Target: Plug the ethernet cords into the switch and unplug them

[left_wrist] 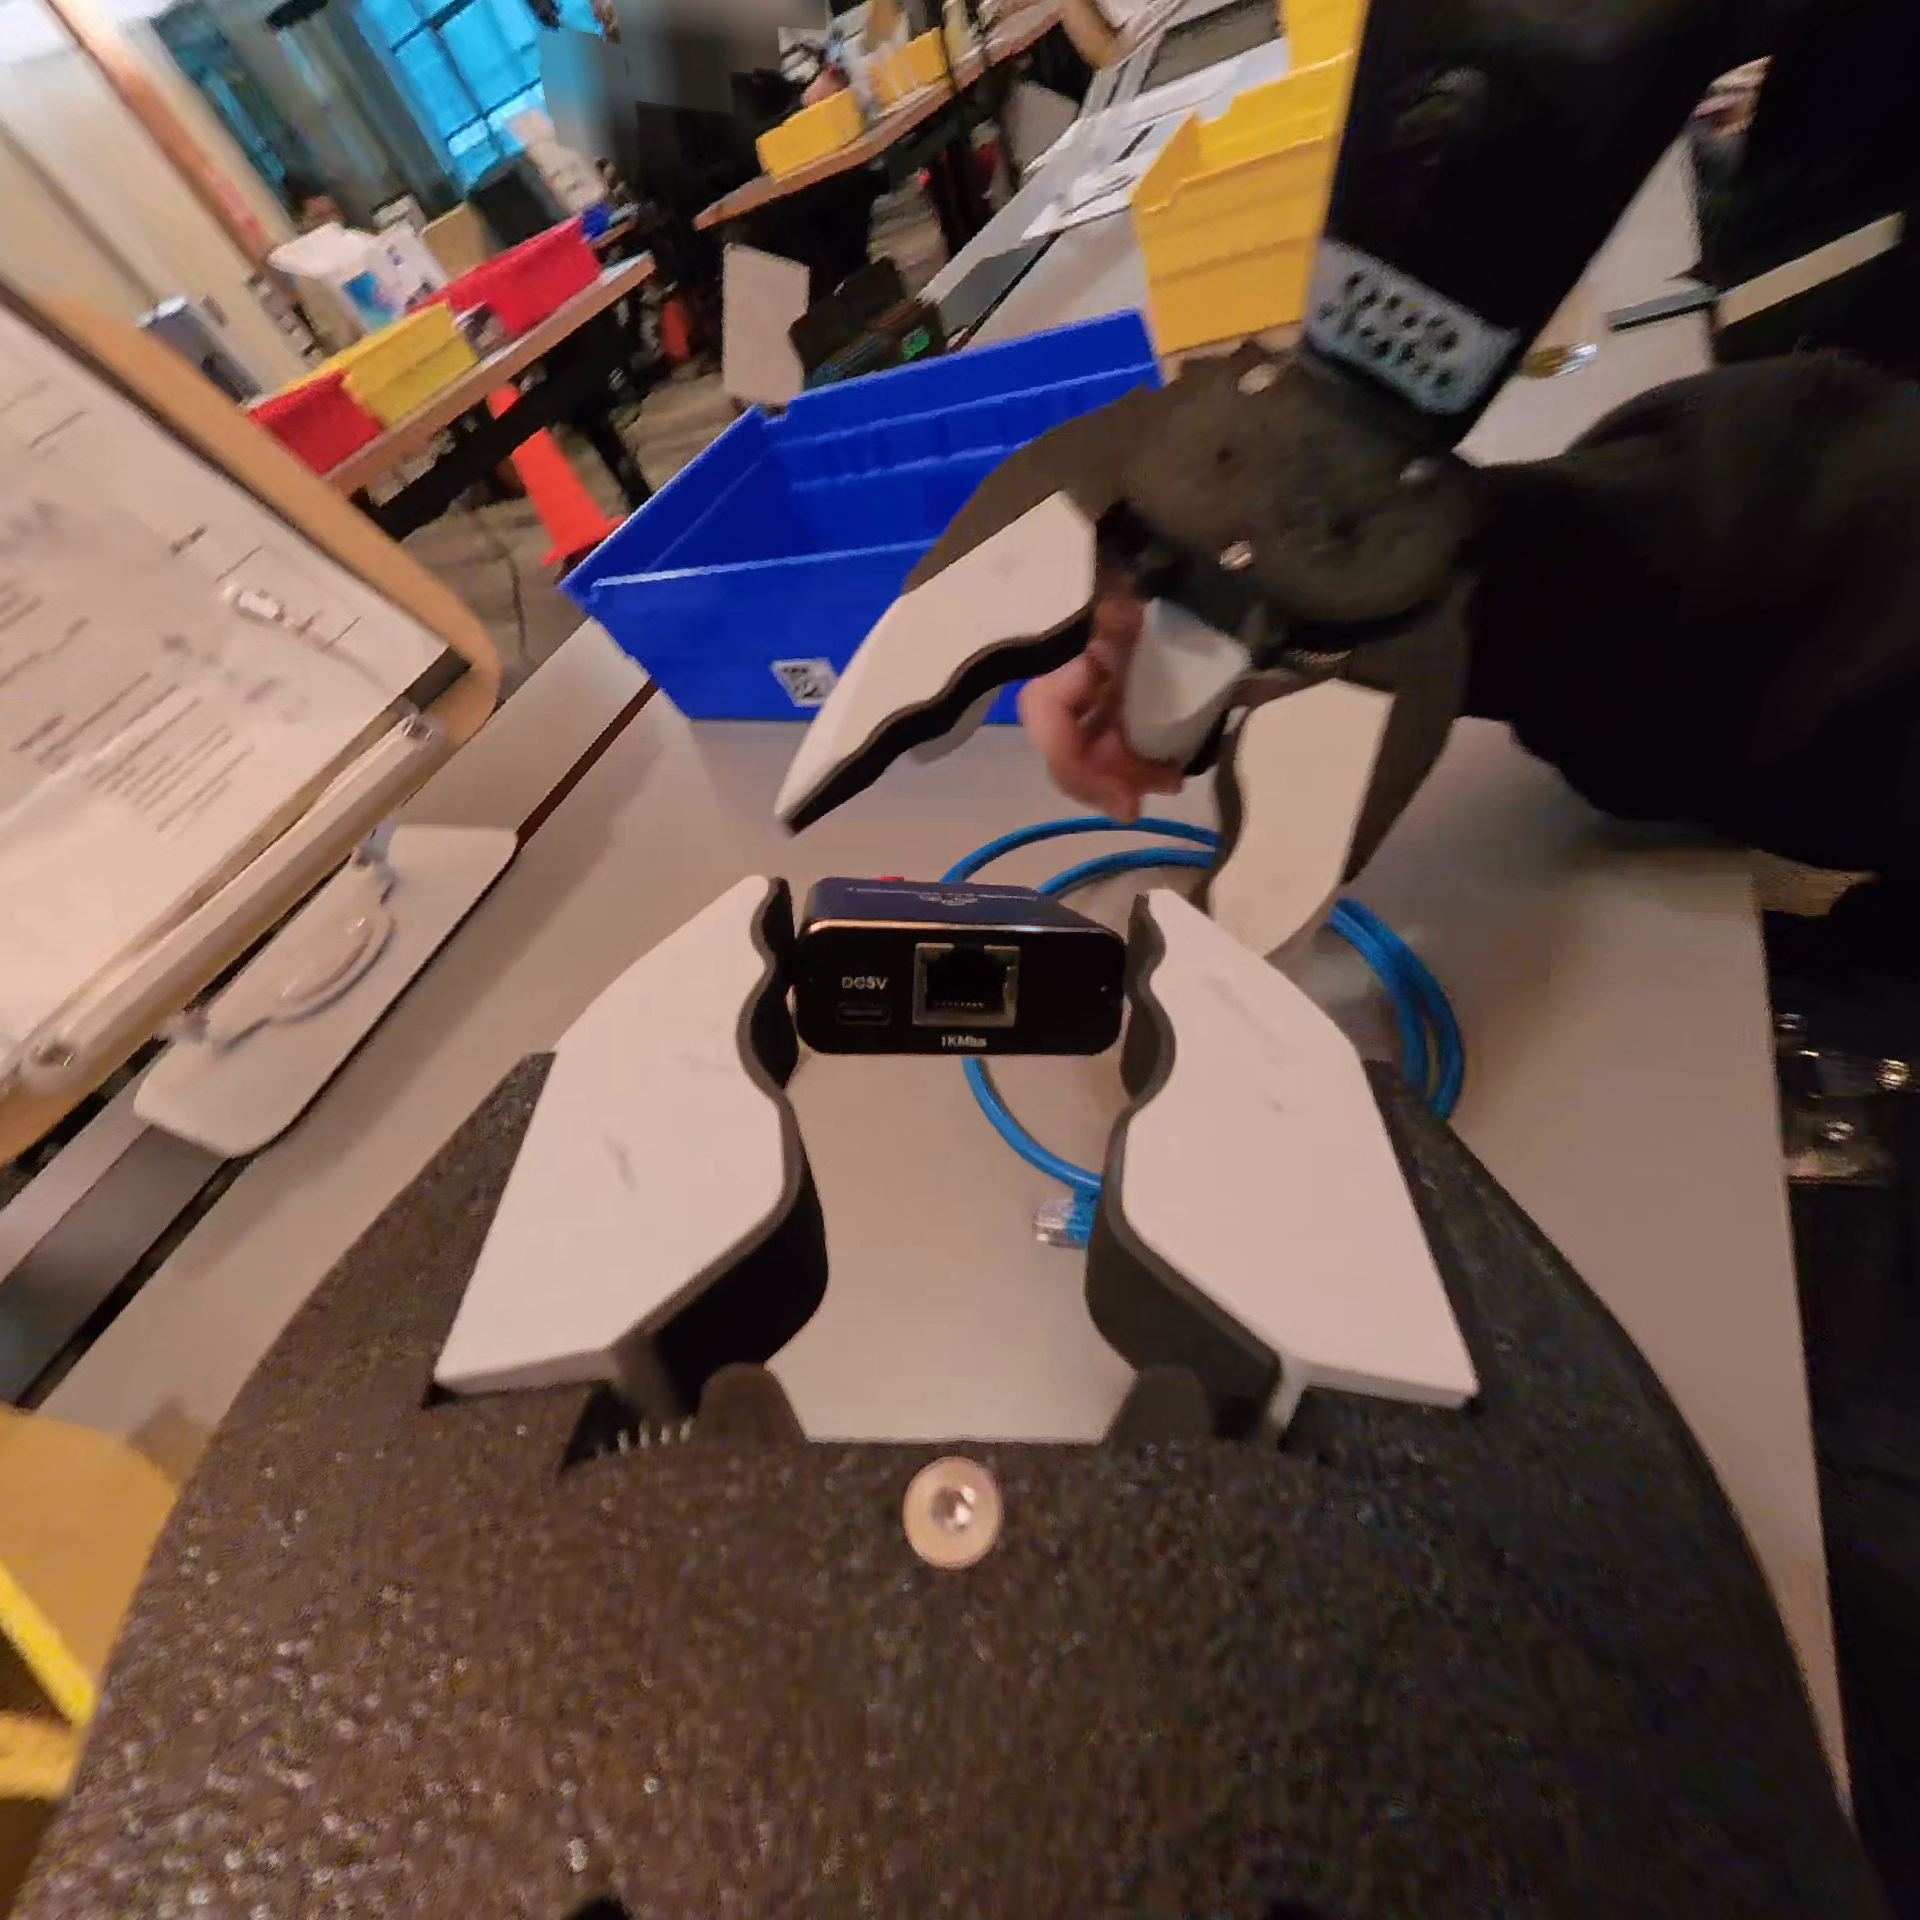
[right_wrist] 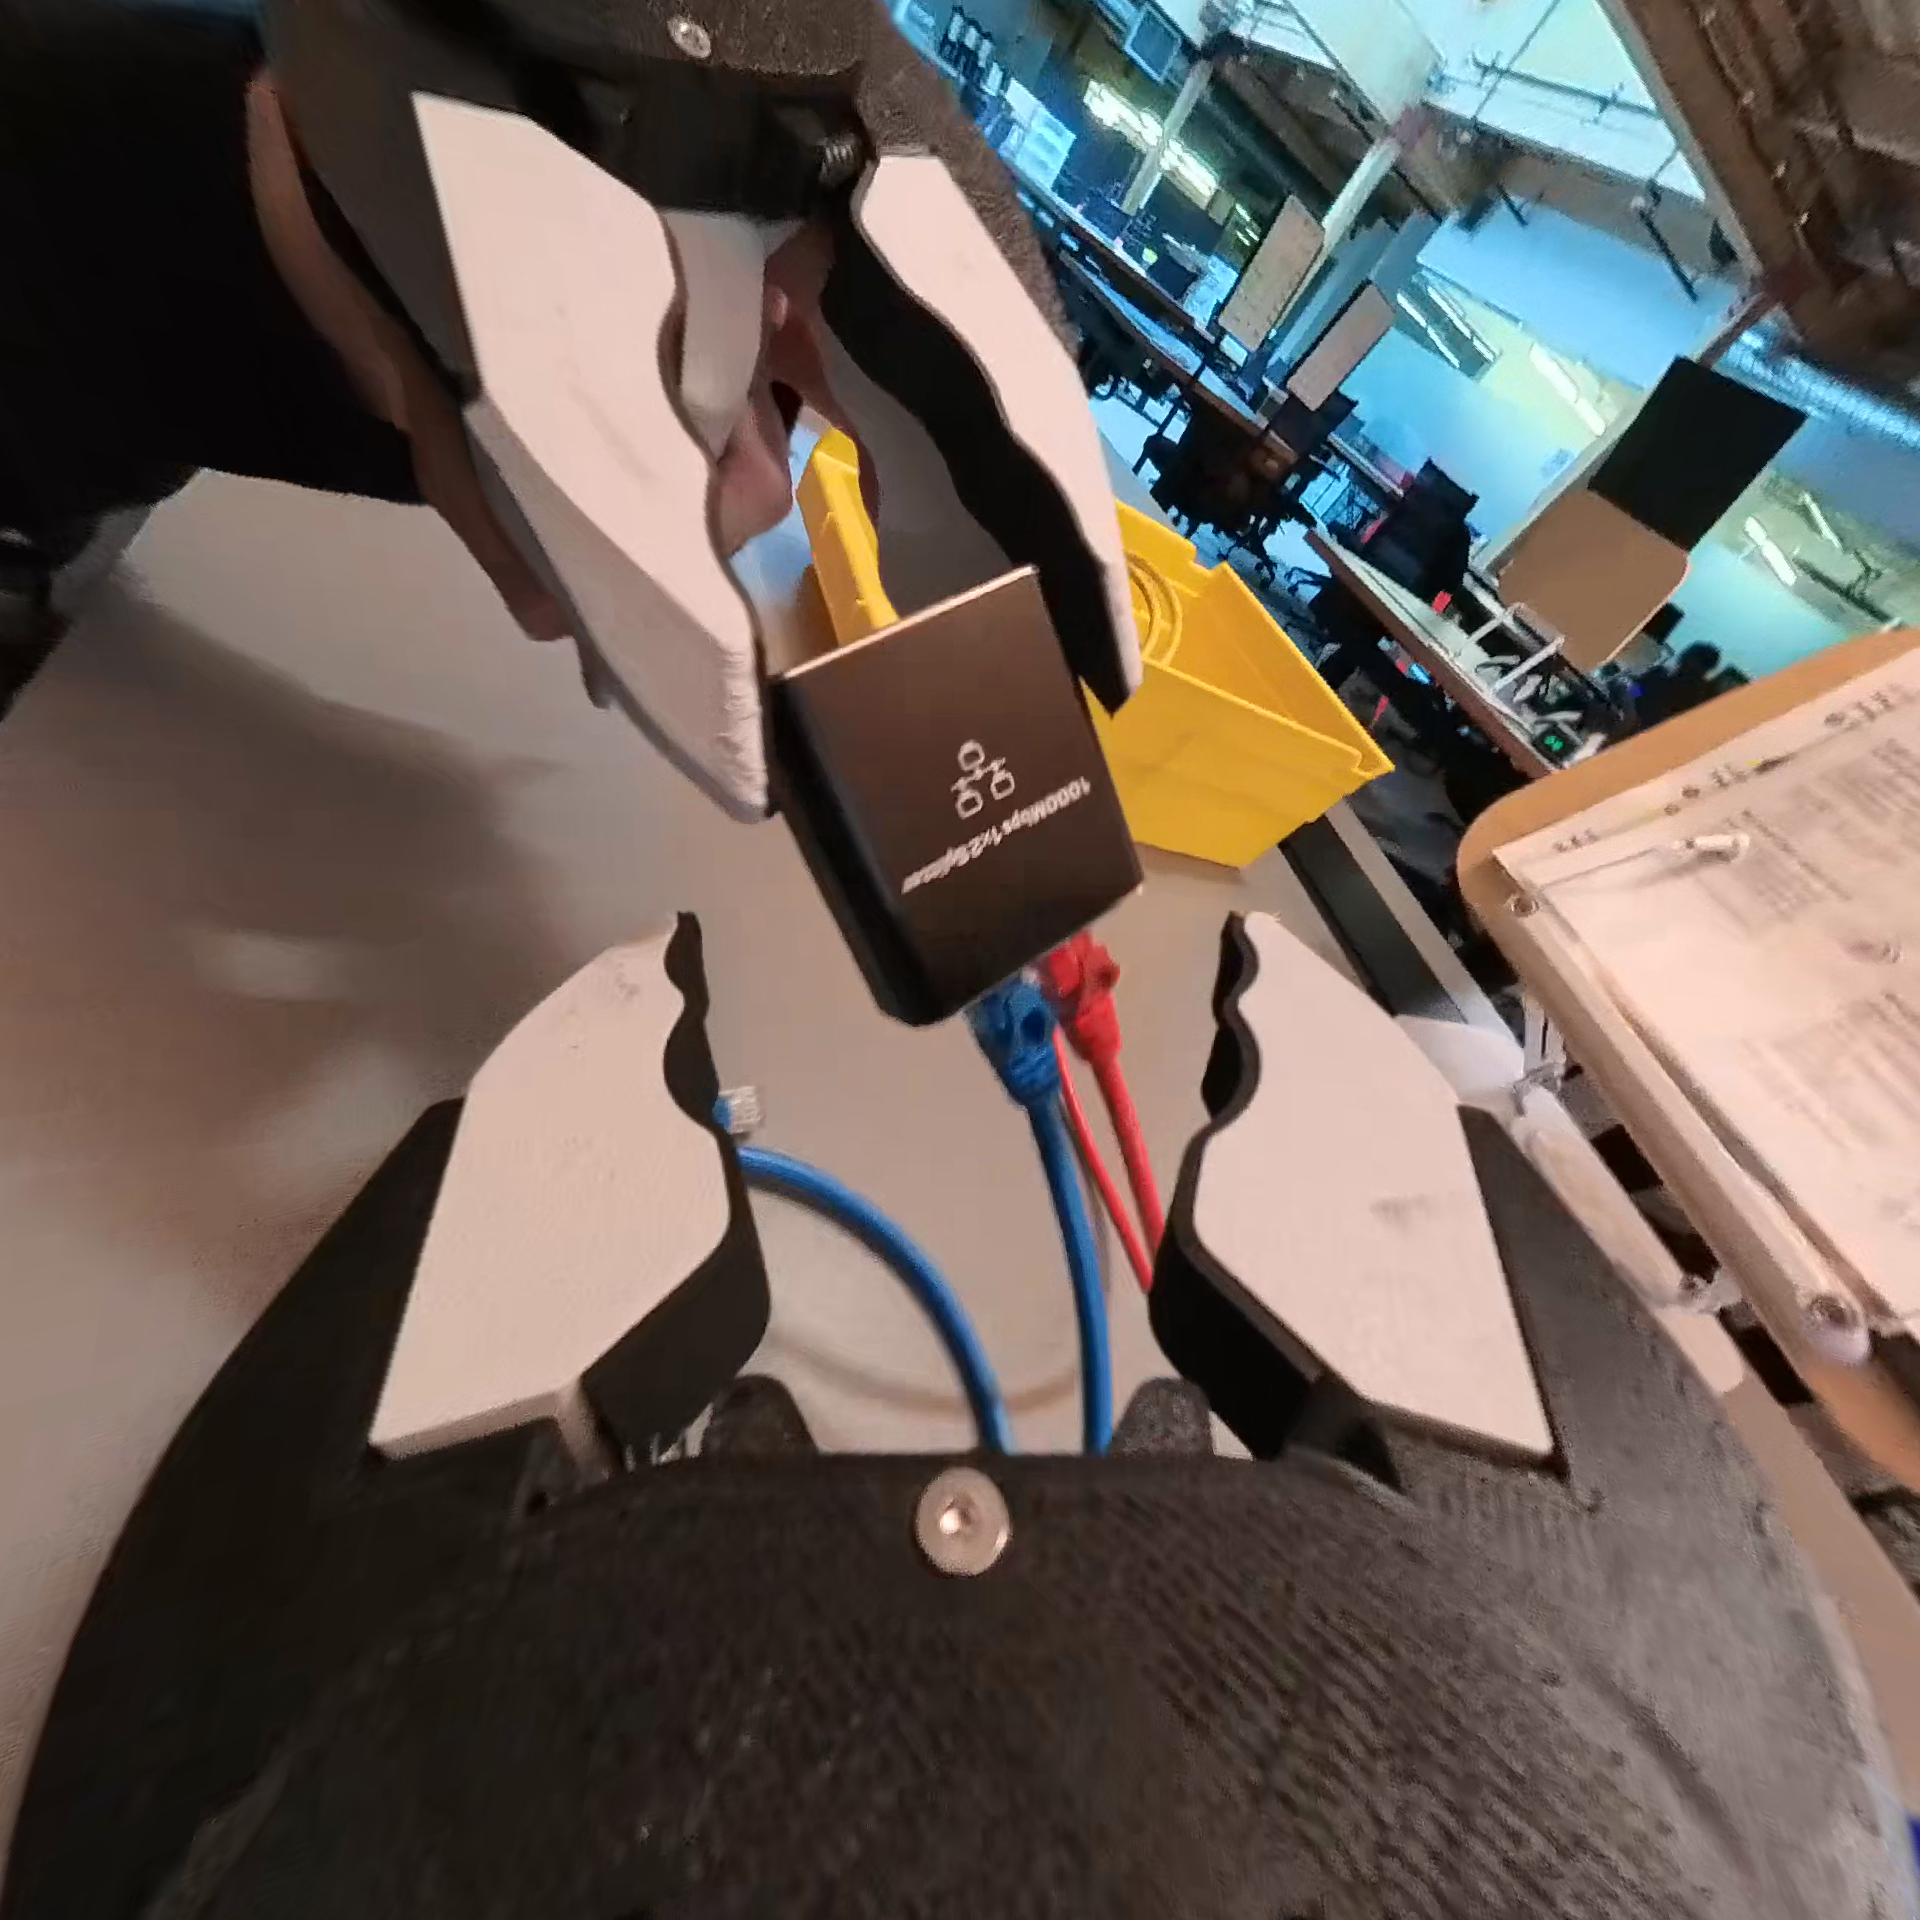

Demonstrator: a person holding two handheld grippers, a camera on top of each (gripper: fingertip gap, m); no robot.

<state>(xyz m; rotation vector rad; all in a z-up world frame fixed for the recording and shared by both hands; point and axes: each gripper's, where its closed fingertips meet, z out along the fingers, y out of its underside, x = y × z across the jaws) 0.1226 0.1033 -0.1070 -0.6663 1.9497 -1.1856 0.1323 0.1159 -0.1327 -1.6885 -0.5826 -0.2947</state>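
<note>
The left gripper [left_wrist: 956, 997] has its jaws clamped on the sides of the switch [left_wrist: 956, 971], a small dark box held tilted just above the grey desk [left_wrist: 623, 790]. In the left wrist view its near end faces the camera with one ethernet socket standing empty. In the right wrist view the far end of the switch [right_wrist: 951, 800] points toward the right gripper [right_wrist: 956, 997], and two cords are already seated there: a blue cord [right_wrist: 1023, 1049] and, just beside it, a red cord [right_wrist: 1086, 997]. The right gripper hangs close to those plugs with its jaws apart and nothing between them. The blue cord [left_wrist: 1382, 966] loops over the desk behind the switch, and its free plug [left_wrist: 1060, 1216] lies loose on the desk near the left gripper. A blue bin [left_wrist: 831, 540] sits farther back and a yellow bin [right_wrist: 1216, 717] stands behind the switch. Judging by this, the plugging stage looks done for the two far sockets, and either unplugging them or filling the empty socket comes next. Unplugging would call for the right jaws to close on one plug's boot, press its latch and pull straight out while the left gripper steadies the switch.
</note>
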